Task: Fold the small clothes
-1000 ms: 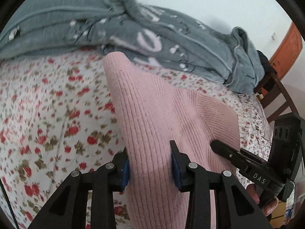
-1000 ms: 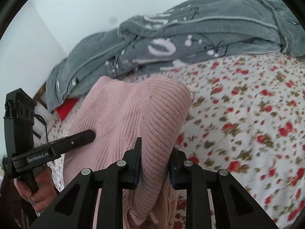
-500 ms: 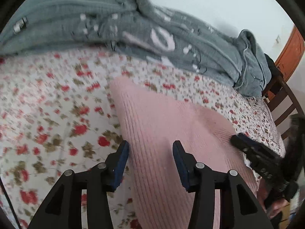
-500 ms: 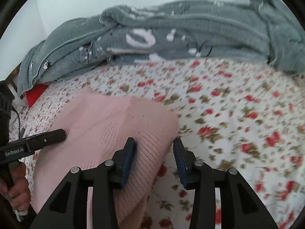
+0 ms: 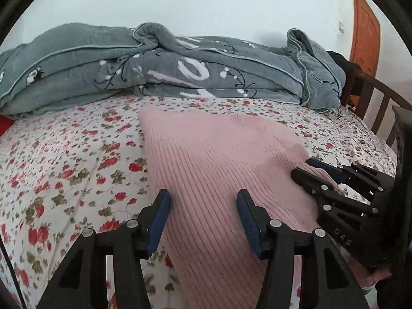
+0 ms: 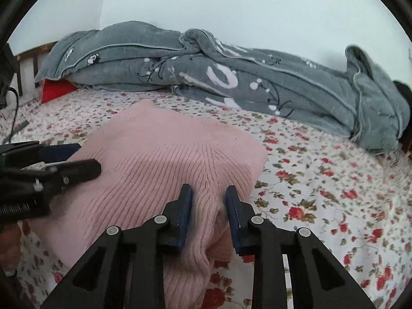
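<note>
- Left gripper (image 5: 203, 207) jaws spreading, pink knit garment (image 5: 219, 159) lying between them, unpinched.
- Right gripper (image 6: 209, 200), lettered "DAS", closing on a garment fold.

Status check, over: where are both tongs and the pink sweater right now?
Left tongs opening, astride pink sweater, pads clear. Right tongs closing on its bunched edge. Sweater flat on floral bedsheet. Nothing in the way.

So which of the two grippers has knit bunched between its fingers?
The right gripper: pink sweater is gathered between its closing jaws. The left gripper is opening, pads off the flat knit.
</note>
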### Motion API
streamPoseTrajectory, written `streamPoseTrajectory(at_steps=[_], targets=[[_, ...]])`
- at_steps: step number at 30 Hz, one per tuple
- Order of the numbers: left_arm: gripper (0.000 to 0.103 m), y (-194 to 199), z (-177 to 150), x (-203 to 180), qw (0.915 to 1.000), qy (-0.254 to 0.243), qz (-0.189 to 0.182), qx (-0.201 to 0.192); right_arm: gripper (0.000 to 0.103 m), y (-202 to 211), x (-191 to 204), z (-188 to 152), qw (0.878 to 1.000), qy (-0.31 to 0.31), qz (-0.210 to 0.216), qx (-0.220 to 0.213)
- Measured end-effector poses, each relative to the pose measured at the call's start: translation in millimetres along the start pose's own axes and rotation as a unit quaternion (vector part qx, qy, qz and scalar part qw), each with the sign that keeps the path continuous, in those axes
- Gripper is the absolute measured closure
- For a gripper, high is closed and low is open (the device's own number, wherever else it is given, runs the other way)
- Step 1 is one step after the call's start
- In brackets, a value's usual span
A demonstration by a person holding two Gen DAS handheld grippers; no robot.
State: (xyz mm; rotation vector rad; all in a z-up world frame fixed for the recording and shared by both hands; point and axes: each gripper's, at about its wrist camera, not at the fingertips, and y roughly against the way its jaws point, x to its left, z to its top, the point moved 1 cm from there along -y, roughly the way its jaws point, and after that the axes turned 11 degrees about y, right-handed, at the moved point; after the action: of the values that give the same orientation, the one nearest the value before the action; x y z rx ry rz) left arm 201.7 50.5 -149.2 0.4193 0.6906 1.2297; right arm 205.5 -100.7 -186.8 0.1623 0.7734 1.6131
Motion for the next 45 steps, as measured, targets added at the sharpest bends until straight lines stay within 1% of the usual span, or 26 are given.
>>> streamPoseTrajectory(at_steps=[2,4,8,11,12,14,17,19,21,22,25,26,28,30,31,32,33,34,35,36,37,38,40,41,43,45], targets=[[0.051,9,4,5,0.9995,0.021,-0.02,0.009,0.077,4,-1,3,1.0,0.0,0.002,0.007],[0.051,15,-1,9,0.9991,0.024,-0.032,0.013,0.076,11,-9,2,0.999,-0.022,0.024,0.007],[0.046,10,-25,8,0.9994,-0.005,-0.021,0.028,0.073,9,-15,-8,0.997,-0.044,0.051,0.024],[0.045,16,-27,9,0.9992,-0.009,-0.029,0.025,0.071,14,-18,-8,0.997,-0.045,0.065,0.02],[0.045,20,-23,13,0.9988,0.001,-0.041,0.026,0.07,17,-21,-6,0.996,-0.05,0.072,0.019],[0.045,26,-13,21,0.9983,0.017,-0.052,0.021,0.057,26,-34,-2,0.993,-0.072,0.089,0.006],[0.045,31,6,32,0.9978,0.039,-0.053,0.007,0.039,32,-57,3,0.991,-0.1,0.094,-0.007],[0.044,25,20,37,0.9964,0.055,-0.061,0.018,0.035,27,-71,8,0.987,-0.12,0.102,-0.003],[0.043,9,34,39,0.9942,0.071,-0.062,0.053,0.034,16,-79,13,0.982,-0.144,0.123,0.01],[0.043,2,39,40,0.9931,0.076,-0.062,0.064,0.034,5,-82,15,0.975,-0.165,0.146,0.026],[0.043,-19,51,45,0.9897,0.104,-0.063,0.075,0.034,-24,-80,18,0.962,-0.186,0.189,0.071],[0.043,-25,53,49,0.9874,0.116,-0.068,0.084,0.034,-34,-77,17,0.96,-0.188,0.191,0.083],[0.043,-45,55,59,0.979,0.147,-0.08,0.116,0.034,-54,-73,13,0.955,-0.196,0.193,0.109],[0.043,-62,53,68,0.9713,0.169,-0.089,0.141,0.029,-72,-71,6,0.943,-0.218,0.218,0.126],[0.042,-69,50,71,0.9671,0.179,-0.099,0.151,0.027,-82,-72,3,0.932,-0.241,0.237,0.132],[0.041,-78,49,73,0.9616,0.191,-0.112,0.162,0.026,-89,-73,1,0.924,-0.257,0.248,0.135],[0.041,-83,47,75,0.9579,0.199,-0.121,0.168,0.026,-94,-72,1,0.919,-0.267,0.257,0.135],[0.043,-88,45,76,0.9531,0.208,-0.132,0.176,0.026,-98,-70,3,0.918,-0.266,0.261,0.136],[0.048,-94,44,75,0.9488,0.217,-0.139,0.182,0.026,-100,-69,5,0.919,-0.261,0.261,0.137],[0.059,-95,44,74,0.9479,0.219,-0.143,0.181,0.03,-102,-66,8,0.921,-0.254,0.263,0.137],[0.061,-93,46,70,0.9503,0.215,-0.138,0.179,0.048,-101,-63,11,0.921,-0.249,0.269,0.133],[0.065,-88,50,64,0.9543,0.205,-0.132,0.172,0.058,-97,-64,14,0.925,-0.244,0.262,0.128],[0.067,-80,62,54,0.9585,0.19,-0.139,0.161,0.067,-85,-66,24,0.934,-0.226,0.254,0.111],[0.067,-77,69,51,0.959,0.185,-0.144,0.16,0.07,-77,-69,29,0.936,-0.224,0.253,0.095],[0.067,-76,85,44,0.9597,0.178,-0.152,0.156,0.071,-66,-79,37,0.937,-0.228,0.254,0.077],[0.067,-80,97,39,0.9603,0.171,-0.16,0.152,0.071,-60,-87,45,0.942,-0.228,0.24,0.056]])
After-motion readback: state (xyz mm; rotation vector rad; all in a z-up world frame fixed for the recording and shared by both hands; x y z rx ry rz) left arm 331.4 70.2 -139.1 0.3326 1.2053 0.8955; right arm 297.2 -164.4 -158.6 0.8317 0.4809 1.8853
